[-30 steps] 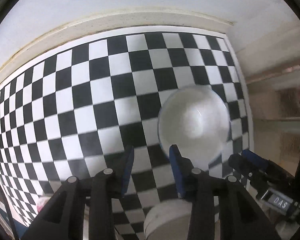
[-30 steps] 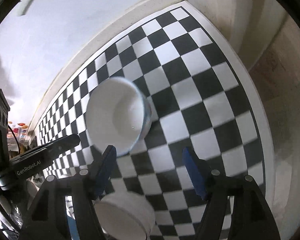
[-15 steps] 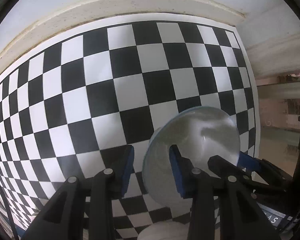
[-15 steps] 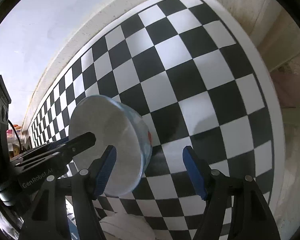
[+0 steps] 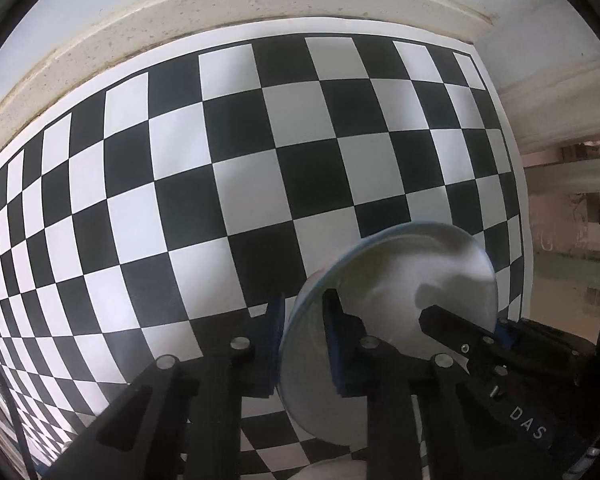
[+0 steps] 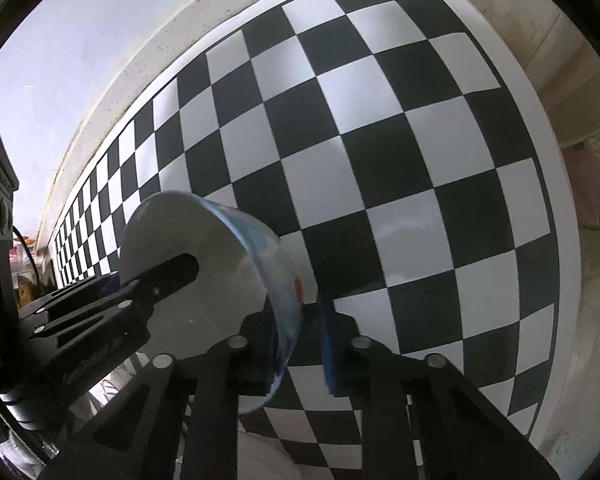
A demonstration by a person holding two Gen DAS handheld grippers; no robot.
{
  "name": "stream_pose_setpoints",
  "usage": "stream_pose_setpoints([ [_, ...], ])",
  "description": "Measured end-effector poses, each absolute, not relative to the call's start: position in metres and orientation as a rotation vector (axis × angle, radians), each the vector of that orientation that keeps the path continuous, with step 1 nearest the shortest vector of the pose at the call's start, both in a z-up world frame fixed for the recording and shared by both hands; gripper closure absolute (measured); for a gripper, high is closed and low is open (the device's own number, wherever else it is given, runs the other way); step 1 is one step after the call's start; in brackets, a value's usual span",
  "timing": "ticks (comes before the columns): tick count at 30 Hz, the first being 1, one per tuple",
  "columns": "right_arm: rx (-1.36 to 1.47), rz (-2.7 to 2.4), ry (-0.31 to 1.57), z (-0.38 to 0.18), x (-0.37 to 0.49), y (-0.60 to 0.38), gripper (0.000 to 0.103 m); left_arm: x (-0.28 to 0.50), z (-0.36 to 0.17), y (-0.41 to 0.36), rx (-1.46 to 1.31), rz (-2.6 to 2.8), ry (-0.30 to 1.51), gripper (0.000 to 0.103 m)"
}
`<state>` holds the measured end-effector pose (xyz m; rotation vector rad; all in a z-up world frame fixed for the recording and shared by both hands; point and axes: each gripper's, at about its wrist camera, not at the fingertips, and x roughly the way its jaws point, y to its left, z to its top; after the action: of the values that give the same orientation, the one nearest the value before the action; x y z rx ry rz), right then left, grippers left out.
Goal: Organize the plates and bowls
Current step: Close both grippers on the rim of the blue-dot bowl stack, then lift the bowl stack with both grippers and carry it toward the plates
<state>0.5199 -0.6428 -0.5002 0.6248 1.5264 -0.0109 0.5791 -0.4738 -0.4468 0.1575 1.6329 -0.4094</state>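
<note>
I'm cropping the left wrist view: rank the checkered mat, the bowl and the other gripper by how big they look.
1. Checkered mat, fills most of the frame.
2. Bowl, white, blue-rimmed, very near the lens, so enlarged.
3. Right gripper, only partly in frame, clamped on the bowl's far wall.

Both claws, left and right, just closed on opposite bowl rims.

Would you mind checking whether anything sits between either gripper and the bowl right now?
Nothing visible does. The left gripper is shut on one side of the bowl's rim, and the right gripper is shut on the opposite rim, each with one finger inside and one outside the wall.
</note>
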Motion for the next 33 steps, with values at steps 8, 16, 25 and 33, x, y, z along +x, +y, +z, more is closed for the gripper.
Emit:
stream_pose_setpoints([
  [8,0.590,-0.017,1.533,-0.496,0.524,-0.637,0.093,0.573,-0.435,-0.446,0.109,-0.414,1.645,0.087],
  [16,0.591,-0.004,1.509,-0.476,0.520,-0.633,0.093,0.552,-0.413,-0.433,0.085,-0.422,1.618,0.087],
  [25,0.556,0.016,1.452,-0.429,0.495,-0.615,0.093,0.527,-0.366,-0.421,0.083,-0.441,1.549,0.087],
  [33,0.543,0.021,1.394,-0.379,0.450,-0.598,0.093,0.493,-0.315,-0.409,0.097,-0.484,1.484,0.087],
])
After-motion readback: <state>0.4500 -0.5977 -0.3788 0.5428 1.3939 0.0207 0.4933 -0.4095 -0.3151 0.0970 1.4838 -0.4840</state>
